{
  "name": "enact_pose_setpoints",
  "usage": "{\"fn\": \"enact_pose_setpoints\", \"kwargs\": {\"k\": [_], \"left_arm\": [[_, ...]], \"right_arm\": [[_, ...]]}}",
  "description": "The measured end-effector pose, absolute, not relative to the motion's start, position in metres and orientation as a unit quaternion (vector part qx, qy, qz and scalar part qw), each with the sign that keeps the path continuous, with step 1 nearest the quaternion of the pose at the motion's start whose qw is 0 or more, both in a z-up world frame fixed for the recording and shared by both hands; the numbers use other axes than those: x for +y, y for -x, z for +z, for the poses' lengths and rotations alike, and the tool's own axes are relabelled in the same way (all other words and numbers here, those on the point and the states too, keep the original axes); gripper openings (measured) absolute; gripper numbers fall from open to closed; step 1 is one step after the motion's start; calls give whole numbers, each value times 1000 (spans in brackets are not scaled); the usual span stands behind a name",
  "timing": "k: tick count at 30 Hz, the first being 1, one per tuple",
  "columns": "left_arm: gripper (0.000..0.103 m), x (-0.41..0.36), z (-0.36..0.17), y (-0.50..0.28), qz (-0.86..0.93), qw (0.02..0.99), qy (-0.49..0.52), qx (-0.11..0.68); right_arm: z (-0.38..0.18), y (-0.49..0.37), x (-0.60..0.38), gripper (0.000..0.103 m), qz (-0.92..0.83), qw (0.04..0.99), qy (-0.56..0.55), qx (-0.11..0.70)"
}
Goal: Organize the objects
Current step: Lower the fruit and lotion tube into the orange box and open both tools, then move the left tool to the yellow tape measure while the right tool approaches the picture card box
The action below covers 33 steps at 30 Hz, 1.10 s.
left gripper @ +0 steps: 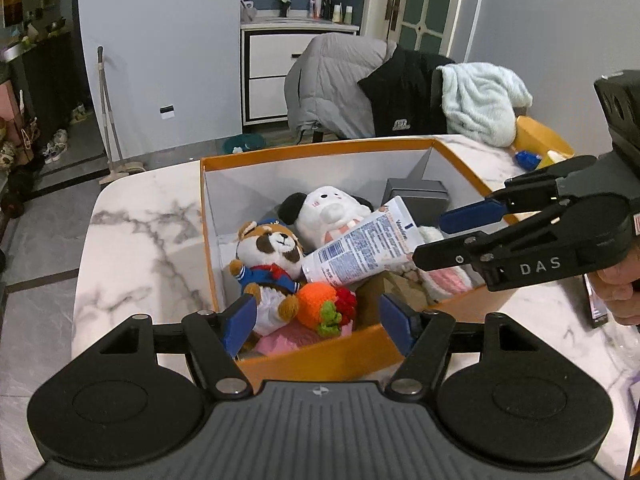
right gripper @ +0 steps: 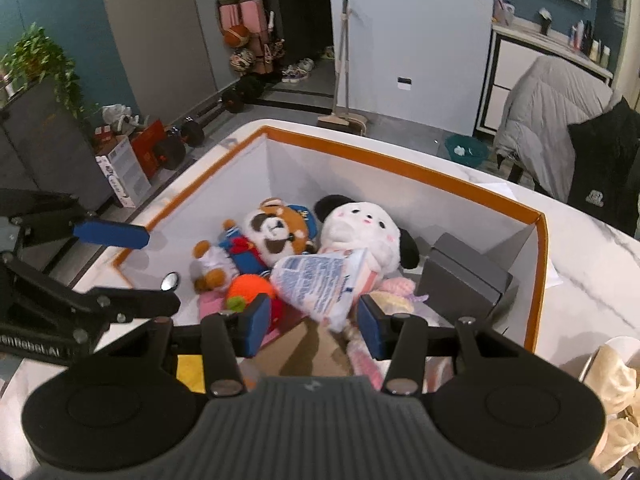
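Just ahead of the right claw (right gripper: pixel 310 326), pads apart, the tube (right gripper: pixel 320 284) lies on the box's (left gripper: pixel 320 350) toys, crimped end nearest; the left claw (left gripper: pixel 318 322), also apart, hangs farther off.

tube (left gripper: pixel 362 243) atop plush toys (left gripper: pixel 267 258) in box (left gripper: pixel 320 350)

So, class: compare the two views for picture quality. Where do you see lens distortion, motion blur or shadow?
Left wrist view: fisheye bends the orange box rim and door frames, corners vignette black; the tube print is fairly sharp. Right wrist view: same bending; the tube is smeared by blur, the plush toys sharper; the right gripper shades the box floor beneath.
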<state>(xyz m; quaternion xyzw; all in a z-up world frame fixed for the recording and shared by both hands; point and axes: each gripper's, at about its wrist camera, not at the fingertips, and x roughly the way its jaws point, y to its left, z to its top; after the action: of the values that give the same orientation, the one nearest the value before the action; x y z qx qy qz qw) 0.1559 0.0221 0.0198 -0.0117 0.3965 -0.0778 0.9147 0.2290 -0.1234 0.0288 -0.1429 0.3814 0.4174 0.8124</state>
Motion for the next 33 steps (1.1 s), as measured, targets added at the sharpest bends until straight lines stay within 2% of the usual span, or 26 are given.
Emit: {"fn": "enact_pose_setpoints", "kwargs": {"k": [23,33], "left_arm": [[81,17,17,-112,-86,910,8,405],[81,11,-7,-105,-87,898,-17,432]], "right_arm": [[41,-161,-159,50,440,800,162,375],[15,-144,-171,51,438,788,186,391]]}}
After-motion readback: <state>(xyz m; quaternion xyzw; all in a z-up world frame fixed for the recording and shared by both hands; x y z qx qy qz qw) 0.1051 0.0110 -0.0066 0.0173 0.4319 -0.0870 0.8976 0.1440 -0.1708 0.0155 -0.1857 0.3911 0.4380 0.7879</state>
